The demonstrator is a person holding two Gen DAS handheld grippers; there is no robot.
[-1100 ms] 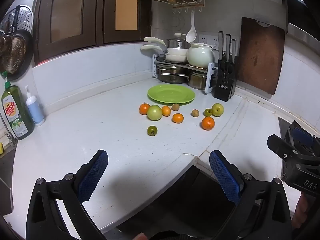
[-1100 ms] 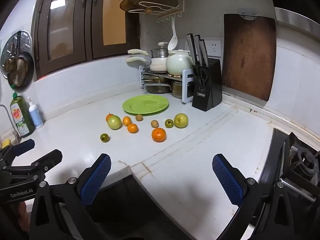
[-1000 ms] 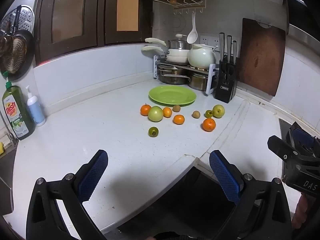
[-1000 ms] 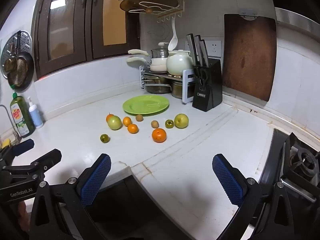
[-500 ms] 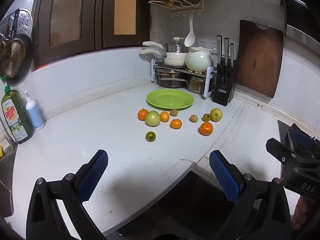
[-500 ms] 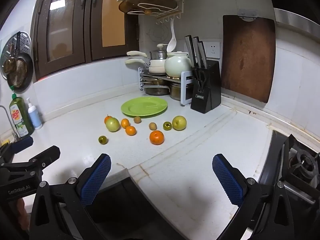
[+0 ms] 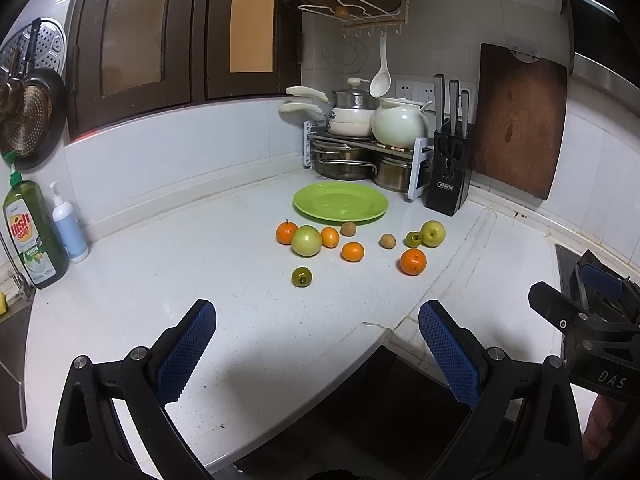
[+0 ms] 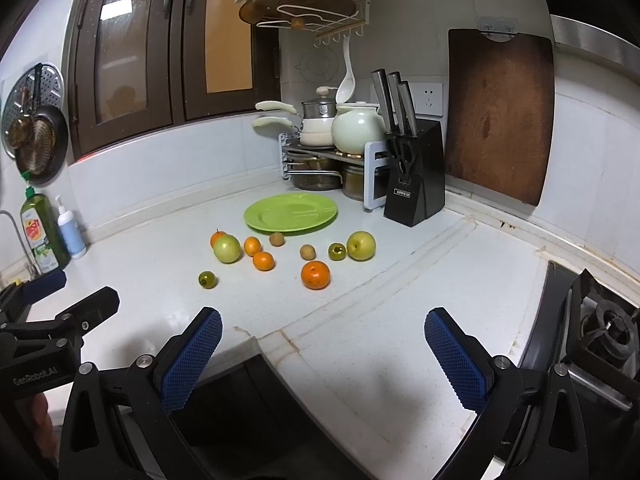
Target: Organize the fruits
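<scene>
A white counter (image 7: 168, 280) fills mid-frame. On it: a green plate (image 7: 340, 202) centre, loose fruits (image 7: 352, 251) just below, a knife block (image 7: 448, 190) right, bottles (image 7: 34, 236) far left.

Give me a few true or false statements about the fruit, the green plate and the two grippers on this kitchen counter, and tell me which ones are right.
1. The green plate has fruit on it. False: it is bare; all the fruit lies on the counter in front of it.
2. The left gripper is open and holds nothing. True.
3. The right gripper is shut on an orange. False: it is open and empty.
4. The knife block stands right of the plate. True.
5. Four orange fruits lie on the counter. True.
</scene>
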